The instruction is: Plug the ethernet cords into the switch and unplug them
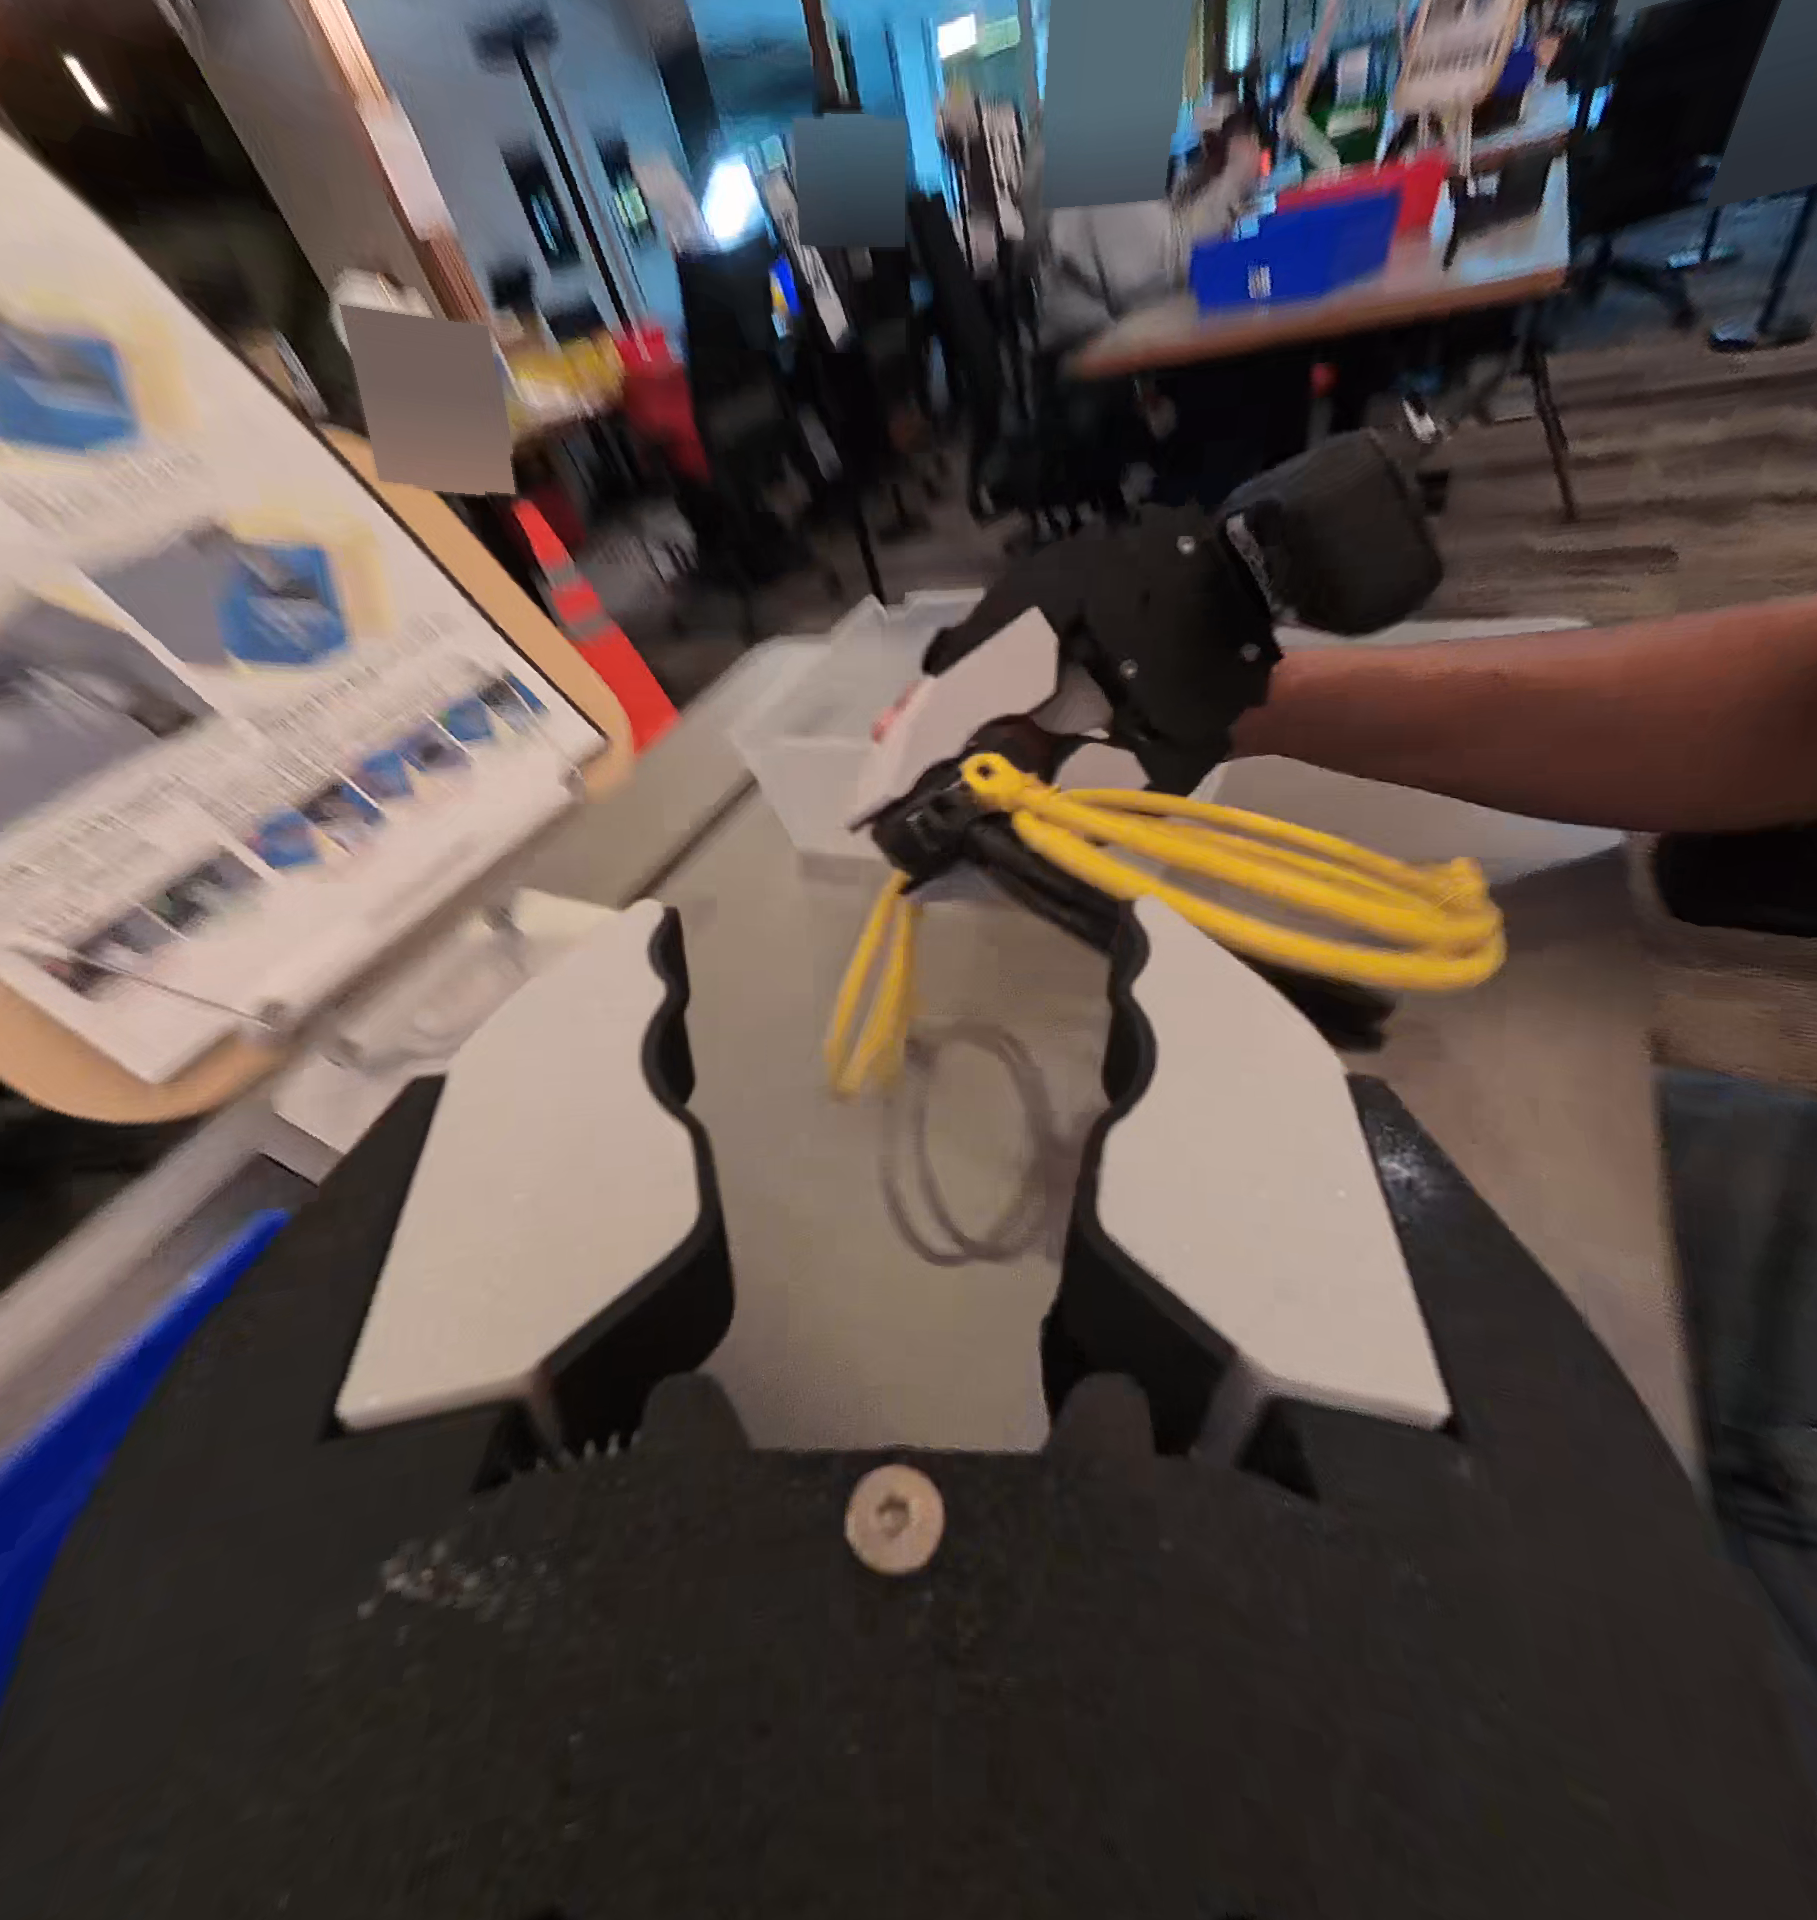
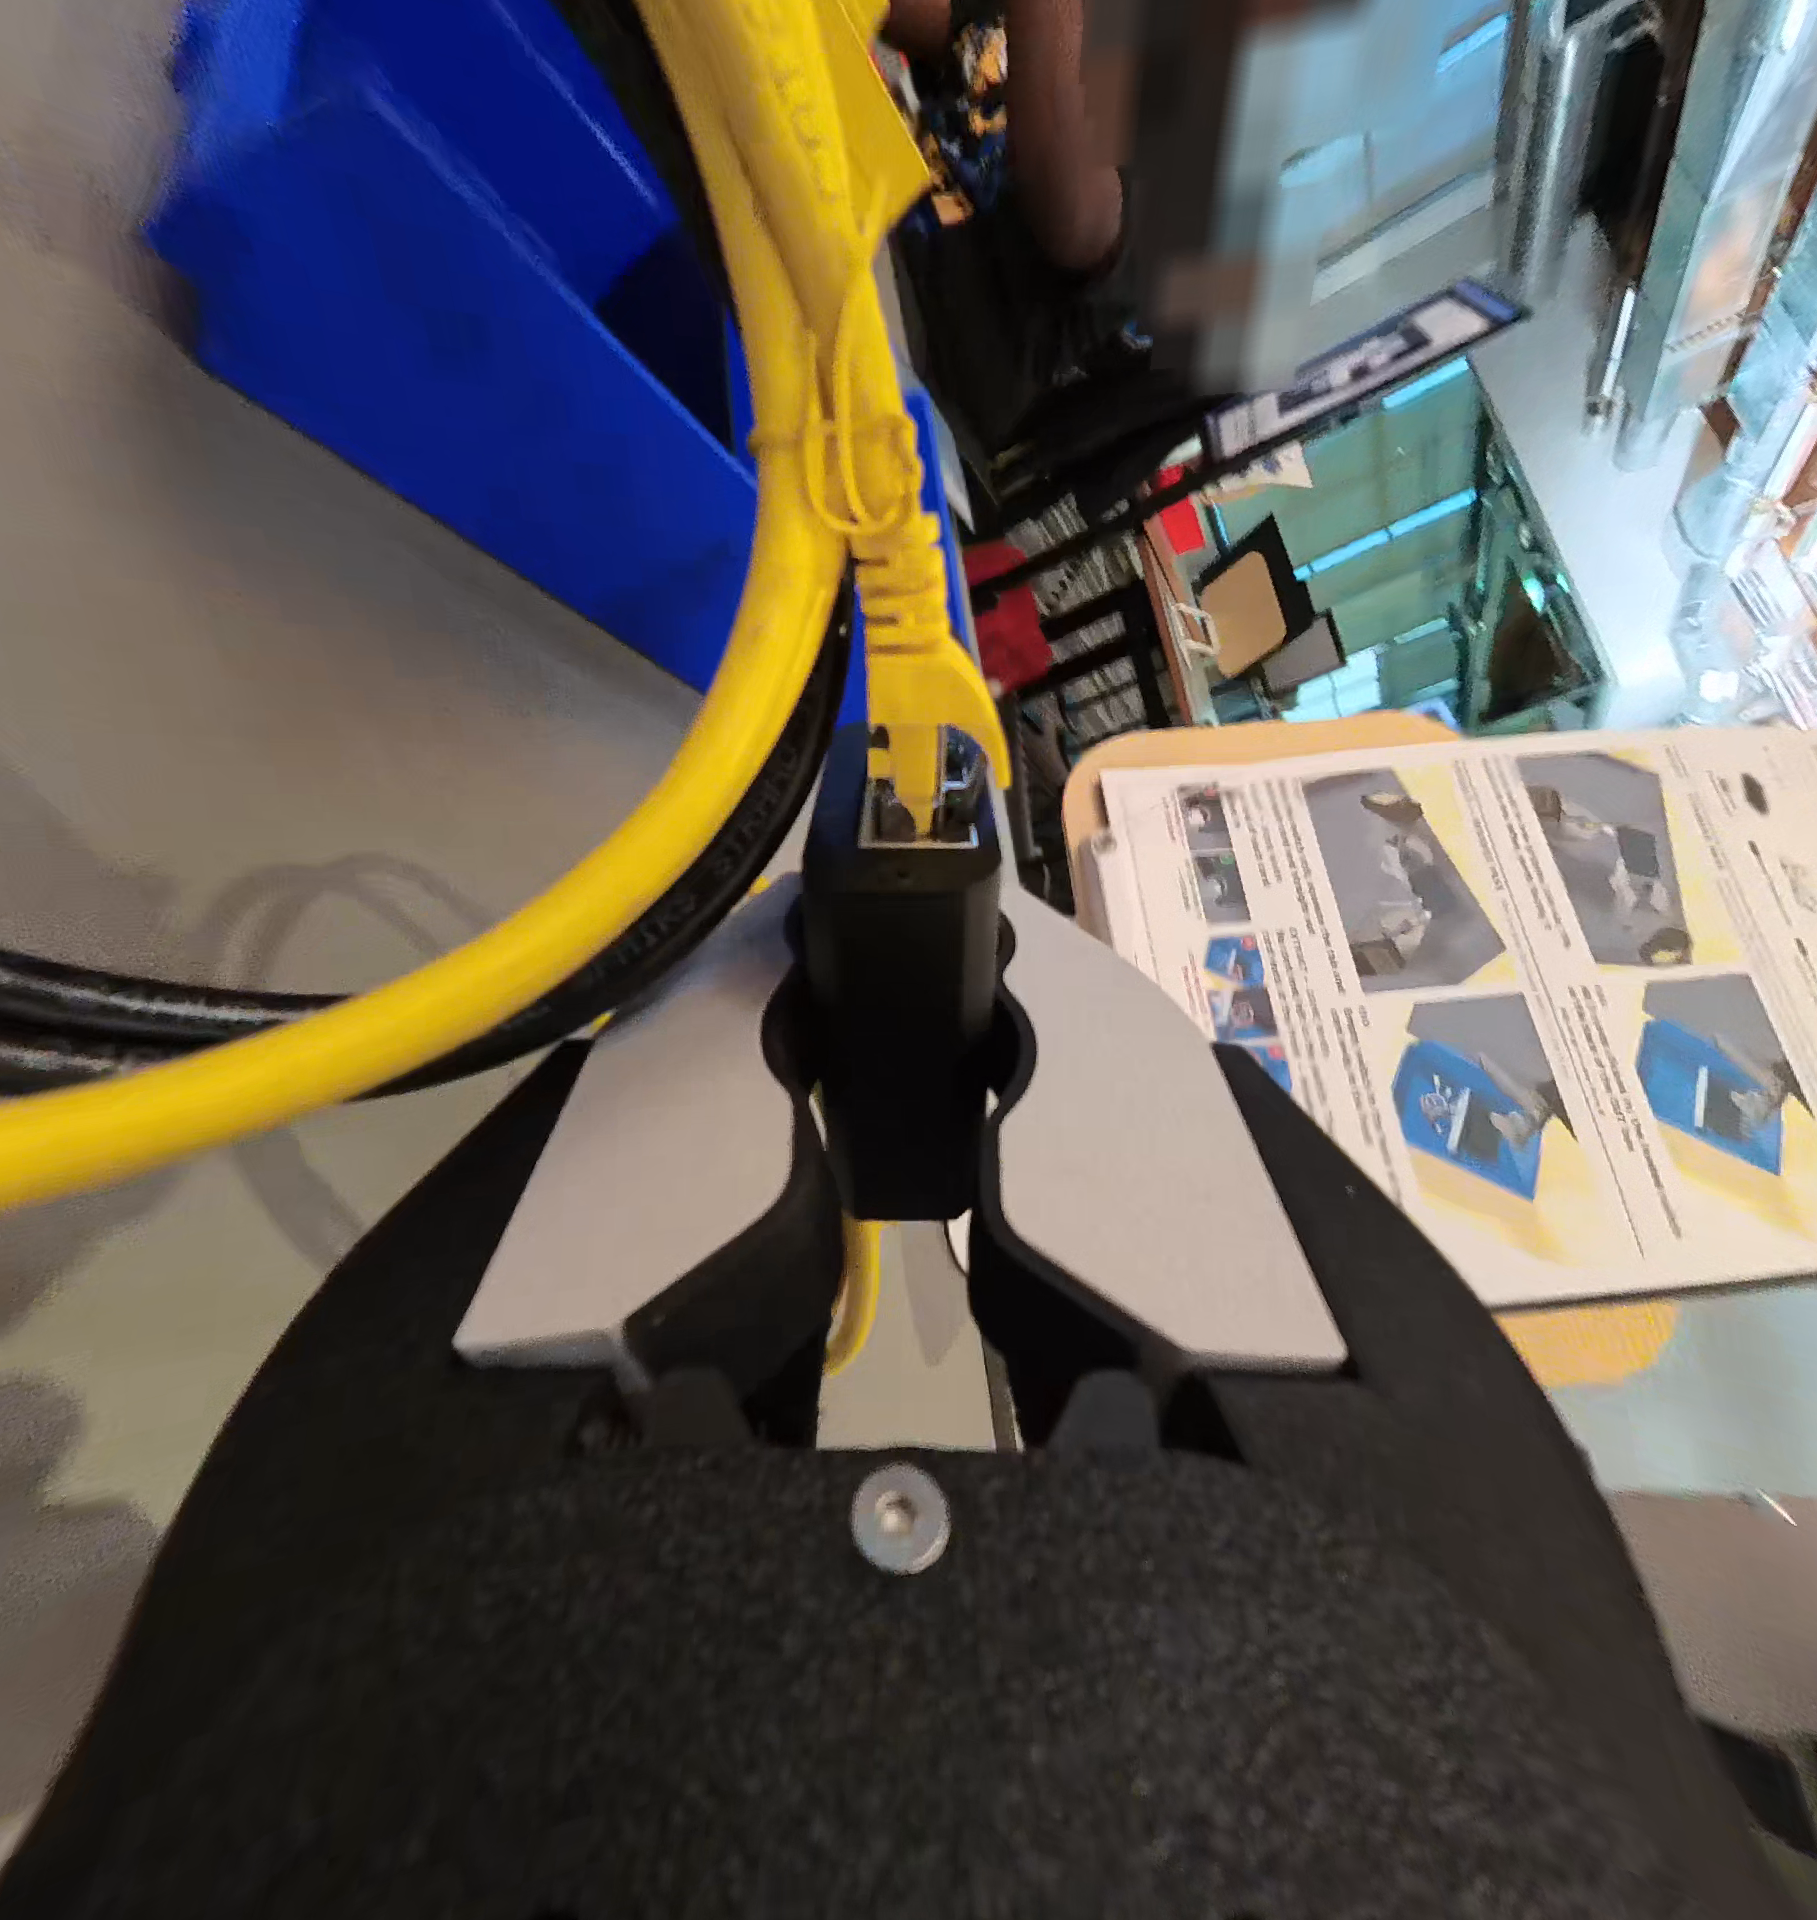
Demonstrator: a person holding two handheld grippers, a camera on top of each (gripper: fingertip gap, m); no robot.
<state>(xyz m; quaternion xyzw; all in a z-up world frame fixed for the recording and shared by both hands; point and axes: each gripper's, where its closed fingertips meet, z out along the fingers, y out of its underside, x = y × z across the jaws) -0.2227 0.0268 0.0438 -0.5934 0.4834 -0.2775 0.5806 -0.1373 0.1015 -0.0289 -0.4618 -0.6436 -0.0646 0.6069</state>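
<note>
in the left wrist view the left gripper [image 1: 904, 997] has its jaws wide apart over the table [image 1: 831, 1299], empty, while in the right wrist view the right gripper [image 2: 899, 1049] is clamped on the stiff, light black switch [image 2: 899, 997], whose floppy yellow ethernet cord [image 2: 571, 935] is best gripped at the plug [image 2: 919, 665].

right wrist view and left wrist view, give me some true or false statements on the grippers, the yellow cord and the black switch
1. The right gripper is clamped on the small black box-shaped switch. True.
2. The yellow ethernet cord's plug sits at the switch's port. True.
3. The left gripper holds the yellow cord. False: its jaws are wide apart with nothing between them.
4. The open-topped bin beside the switch is red. False: it is blue plastic.
5. A printed instruction sheet lies on a tan board. True.
</note>
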